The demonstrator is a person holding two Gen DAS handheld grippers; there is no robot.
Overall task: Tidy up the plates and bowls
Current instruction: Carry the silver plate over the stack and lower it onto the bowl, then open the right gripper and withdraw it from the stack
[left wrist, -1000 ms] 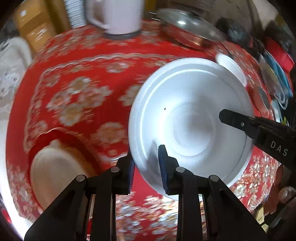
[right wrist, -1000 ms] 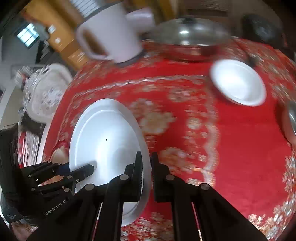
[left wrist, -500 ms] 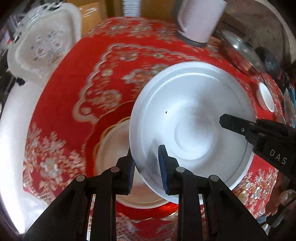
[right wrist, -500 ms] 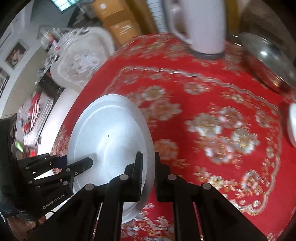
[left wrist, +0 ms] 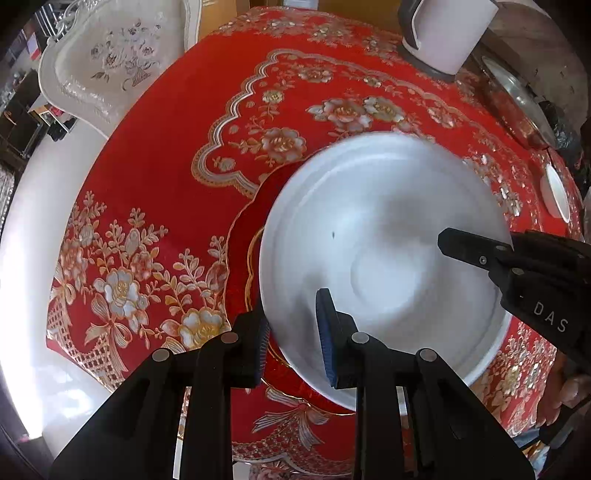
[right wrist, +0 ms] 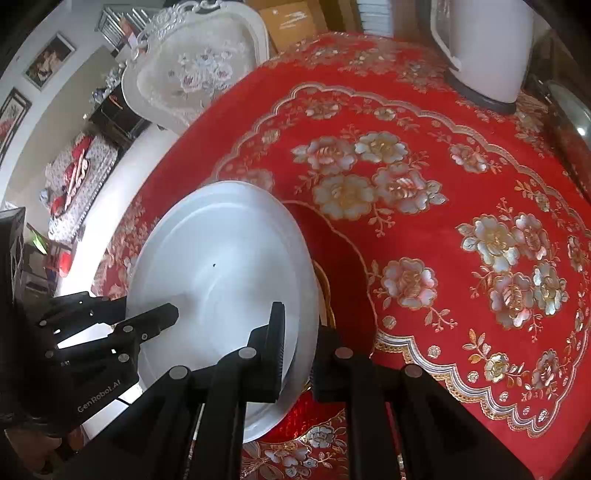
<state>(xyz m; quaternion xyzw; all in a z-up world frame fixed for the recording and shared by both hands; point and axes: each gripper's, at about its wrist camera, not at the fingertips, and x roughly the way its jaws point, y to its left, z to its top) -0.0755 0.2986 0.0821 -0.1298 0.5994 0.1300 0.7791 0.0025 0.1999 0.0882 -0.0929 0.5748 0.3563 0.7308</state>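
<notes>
White plate held by both tools above a red plate on the red floral tablecloth. Left gripper is clamped on the near rim; right gripper is clamped on the opposite rim, jaws nearly closed. White kettle and small white dish stand well apart

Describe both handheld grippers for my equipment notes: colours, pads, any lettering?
Both are matte black linkages with silver pivot pins. The left gripper has ribbed blue pads and white "GenRobot.AI" lettering; the right gripper has dark ribbed pads and white "DAS" lettering.
</notes>
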